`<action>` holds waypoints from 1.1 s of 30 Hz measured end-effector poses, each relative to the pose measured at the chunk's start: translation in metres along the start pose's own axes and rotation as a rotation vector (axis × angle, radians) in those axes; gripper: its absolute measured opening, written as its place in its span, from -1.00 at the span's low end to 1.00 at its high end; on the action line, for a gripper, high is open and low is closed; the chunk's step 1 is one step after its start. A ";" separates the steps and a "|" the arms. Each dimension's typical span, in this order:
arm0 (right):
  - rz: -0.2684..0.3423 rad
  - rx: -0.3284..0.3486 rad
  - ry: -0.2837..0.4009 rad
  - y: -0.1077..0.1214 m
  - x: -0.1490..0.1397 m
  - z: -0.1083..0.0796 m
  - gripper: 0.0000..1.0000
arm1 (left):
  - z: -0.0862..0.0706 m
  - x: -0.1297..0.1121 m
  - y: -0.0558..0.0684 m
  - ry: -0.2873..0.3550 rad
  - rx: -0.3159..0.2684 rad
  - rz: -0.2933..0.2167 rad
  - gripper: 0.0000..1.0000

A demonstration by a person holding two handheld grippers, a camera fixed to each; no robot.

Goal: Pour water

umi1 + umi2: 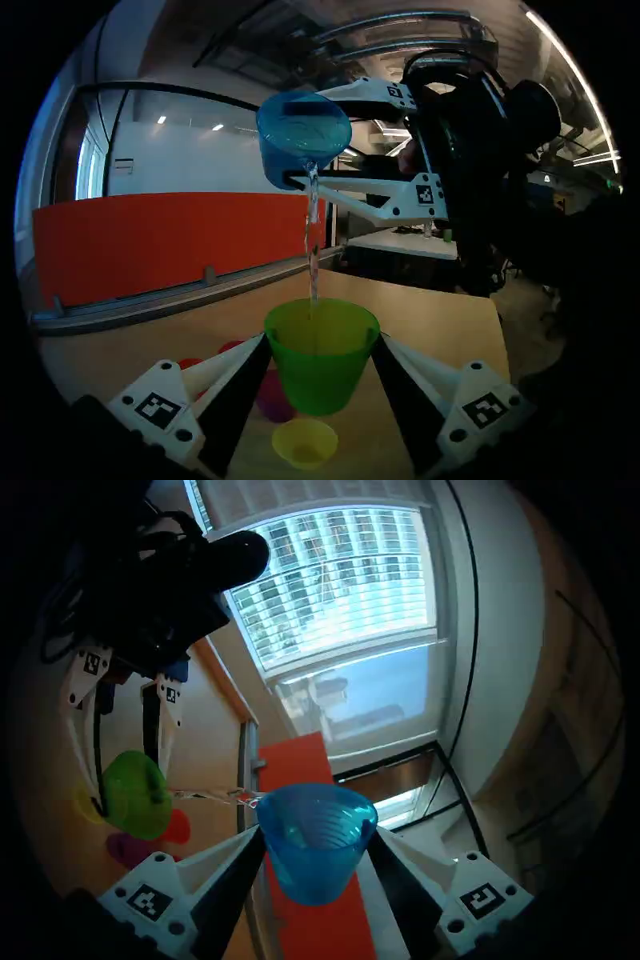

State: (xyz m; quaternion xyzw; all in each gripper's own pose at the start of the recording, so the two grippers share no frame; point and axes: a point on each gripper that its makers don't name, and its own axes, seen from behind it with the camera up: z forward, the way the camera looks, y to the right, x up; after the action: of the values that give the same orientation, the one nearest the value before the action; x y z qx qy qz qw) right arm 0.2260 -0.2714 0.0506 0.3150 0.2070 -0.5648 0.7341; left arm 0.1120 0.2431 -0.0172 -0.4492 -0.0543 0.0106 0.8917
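In the left gripper view, far left is a flat orange panel [160, 240] behind the pale wooden bench [432, 320]. Next, tucked behind the white finger of your left gripper [322, 344], there's a sliver of a red cup [230, 346]. A purple cup [274, 398] and a small, shallow yellow cup [304, 442] sit on the bench lower down.

Dead centre is the green cup [322, 376]. It's translucent plastic, tapered and upright, and your left jaws are pressed on both its sides. A thin, wobbly stream of water [312, 240] drops straight into its mouth from the lip of the blue cup [280, 160] right above it. That one's see-through plastic too, tipped well over so you look into its round mouth. Your right gripper [306, 138] comes in from the right and has it pinched between both white fingers.

In the right gripper view, the green cup is on the left between the other gripper's fingers, with the stream running across to the blue cup in the middle. You can see faint ridges inside the blue cup, and your right jaws are squeezed narrow against its walls. Up behind it is a big window [352, 584] with slatted blinds.
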 end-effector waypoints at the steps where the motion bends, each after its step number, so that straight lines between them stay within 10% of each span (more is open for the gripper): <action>1: -0.003 -0.001 0.001 0.001 0.000 0.000 0.77 | 0.000 0.000 0.000 0.000 0.000 0.000 0.72; 33: -0.150 -0.024 -0.011 0.013 0.001 -0.002 0.76 | 0.001 0.000 0.001 -0.006 -0.001 0.010 0.72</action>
State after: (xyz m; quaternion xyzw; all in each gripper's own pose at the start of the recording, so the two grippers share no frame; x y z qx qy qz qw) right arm 0.2386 -0.2688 0.0518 0.2869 0.2327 -0.6173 0.6946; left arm 0.1122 0.2448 -0.0172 -0.4497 -0.0547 0.0165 0.8914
